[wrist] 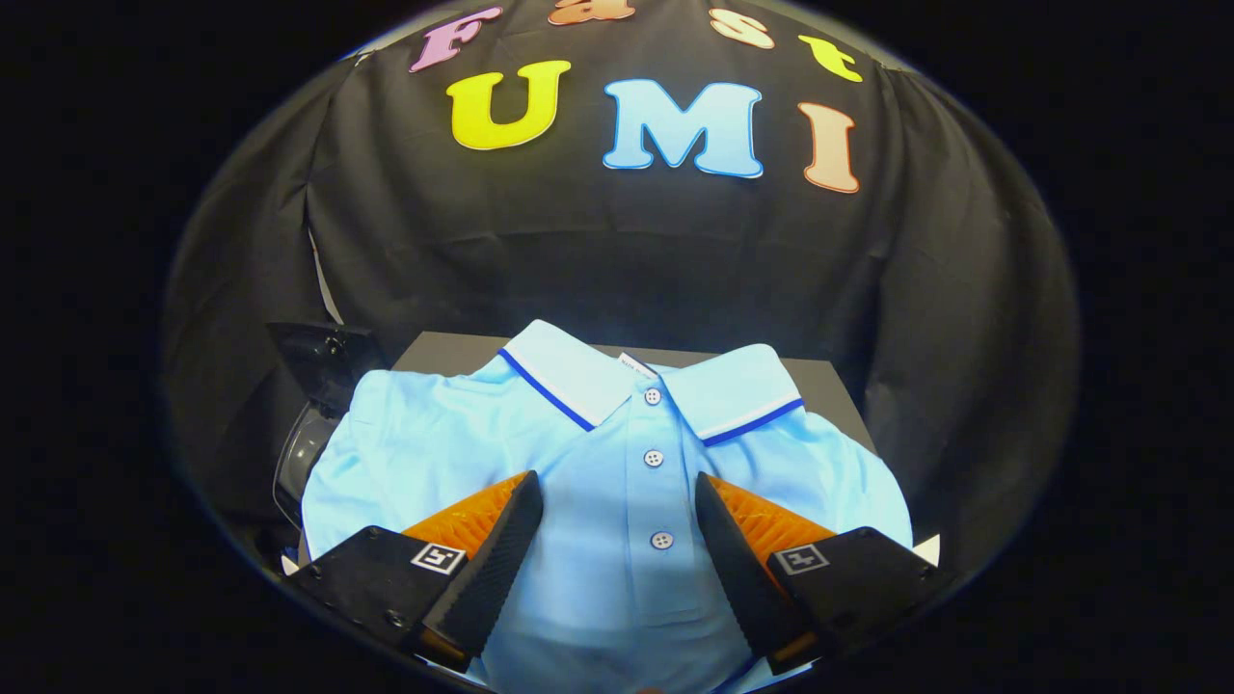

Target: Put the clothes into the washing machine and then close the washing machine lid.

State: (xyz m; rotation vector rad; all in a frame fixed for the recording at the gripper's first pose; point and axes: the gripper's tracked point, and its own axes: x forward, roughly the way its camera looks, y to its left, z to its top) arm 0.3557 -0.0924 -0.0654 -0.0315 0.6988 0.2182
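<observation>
I am at the very start of this job, as far as I can judge. The light blue polo shirt (pixel 617 482) lies flat and folded on the dark counter (pixel 819 376), collar toward the far edge, buttons running down its middle, and it covers most of the counter's surface. Nothing has been lifted yet.

My claw (pixel 619 520) hangs over the near part of the shirt with its fingers spread wide, one on either side of the button placket. They hold nothing; whether the tips already touch the cloth I cannot tell.

Off the counter's left edge I see a dark rounded object (pixel 304 443), with a dark glossy part above it. That may be the washing machine with its lid up, but too little of it is visible for me to be sure.

So everything is left: pinch the shirt, carry it to the machine, drop it in, then shut the lid. A folded shirt will likely unfold and droop once I raise it, so I expect to need a firm bite of fabric.
</observation>
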